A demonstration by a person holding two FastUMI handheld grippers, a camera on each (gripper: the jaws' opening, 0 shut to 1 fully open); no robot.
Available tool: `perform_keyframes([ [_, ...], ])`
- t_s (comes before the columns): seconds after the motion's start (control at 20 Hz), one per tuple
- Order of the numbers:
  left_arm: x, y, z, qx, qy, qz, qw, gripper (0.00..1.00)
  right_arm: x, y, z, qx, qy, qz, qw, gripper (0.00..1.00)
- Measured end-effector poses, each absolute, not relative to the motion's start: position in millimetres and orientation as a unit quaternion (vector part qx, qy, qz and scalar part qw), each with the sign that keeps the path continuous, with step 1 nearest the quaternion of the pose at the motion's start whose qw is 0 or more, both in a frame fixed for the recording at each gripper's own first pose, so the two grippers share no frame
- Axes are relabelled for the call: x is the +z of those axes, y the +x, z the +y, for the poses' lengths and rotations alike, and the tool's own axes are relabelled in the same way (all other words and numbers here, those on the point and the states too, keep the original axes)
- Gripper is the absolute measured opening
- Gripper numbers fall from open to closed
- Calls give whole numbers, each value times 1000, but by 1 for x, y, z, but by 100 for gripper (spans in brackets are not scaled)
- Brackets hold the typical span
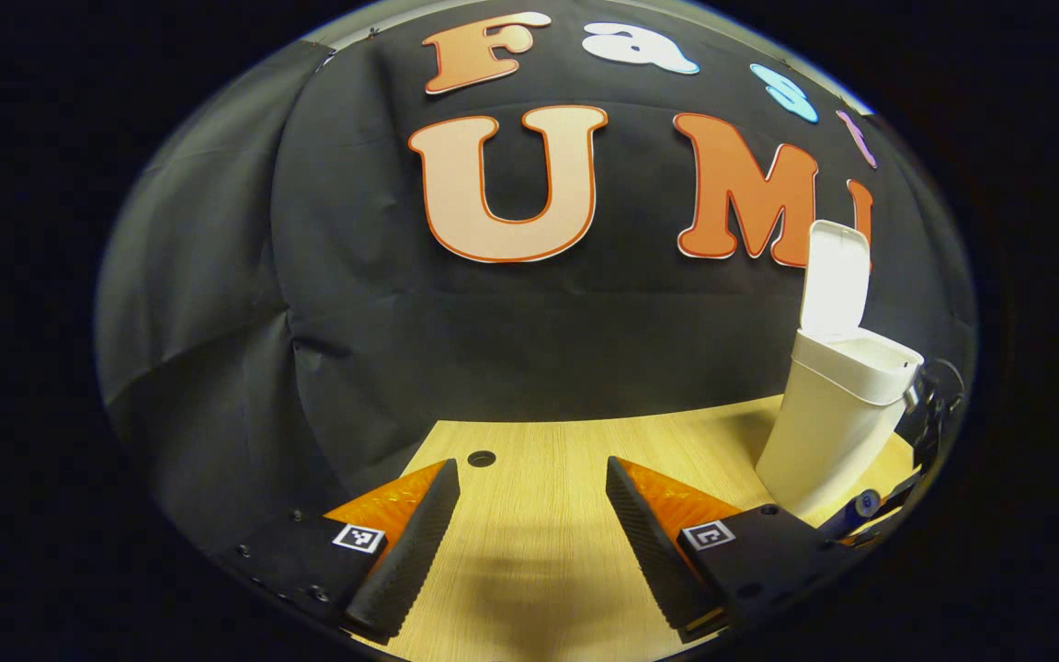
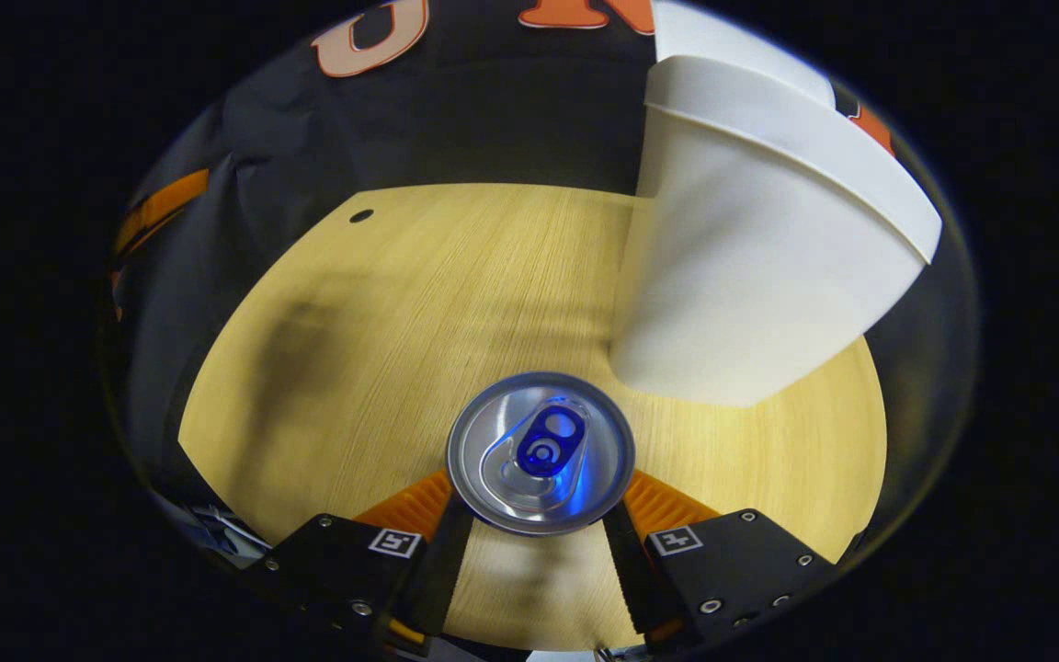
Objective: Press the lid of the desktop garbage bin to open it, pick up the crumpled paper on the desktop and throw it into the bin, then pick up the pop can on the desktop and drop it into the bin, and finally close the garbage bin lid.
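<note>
A white desktop garbage bin stands on the pale wooden bench with its lid swung up and upright behind the open mouth; what lies inside cannot be made out from either view. In the left gripper view the bin sits at about three o'clock, near the bench's far edge, and a small round hole marks the benchtop at about ten o'clock from the fingers. The left gripper hangs low over bare wood, level and pointed toward the black cloth wall, its fingers spread wide apart with nothing between them. At the far right edge of that view, beside the bin's base, part of the other gripper shows, with a glimpse of blue below it. In the right gripper view the right gripper tips steeply downward over the bench, and a pop can stands between its fingers, which close in on the can from both sides, though the rim hides the contact itself. The can is upright, its long axis running toward the camera, silver top and blue pull tab facing the lens, the tab's ring pointing toward one o'clock. The bin's body rises just beside the can, at about one to two o'clock.
</note>
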State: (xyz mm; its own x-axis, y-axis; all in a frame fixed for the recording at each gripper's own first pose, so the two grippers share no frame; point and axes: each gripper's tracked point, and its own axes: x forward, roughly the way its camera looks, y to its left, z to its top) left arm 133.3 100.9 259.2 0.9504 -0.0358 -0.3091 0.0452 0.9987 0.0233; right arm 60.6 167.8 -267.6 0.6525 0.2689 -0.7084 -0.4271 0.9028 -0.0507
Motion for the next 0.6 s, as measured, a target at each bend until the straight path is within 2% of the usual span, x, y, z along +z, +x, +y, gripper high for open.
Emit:
perform_keyframes([
  [0.6, 259, 130, 96, -53, 14, 159, 986, 100, -233, 65, 173, 192, -79, 301, 931, 75],
])
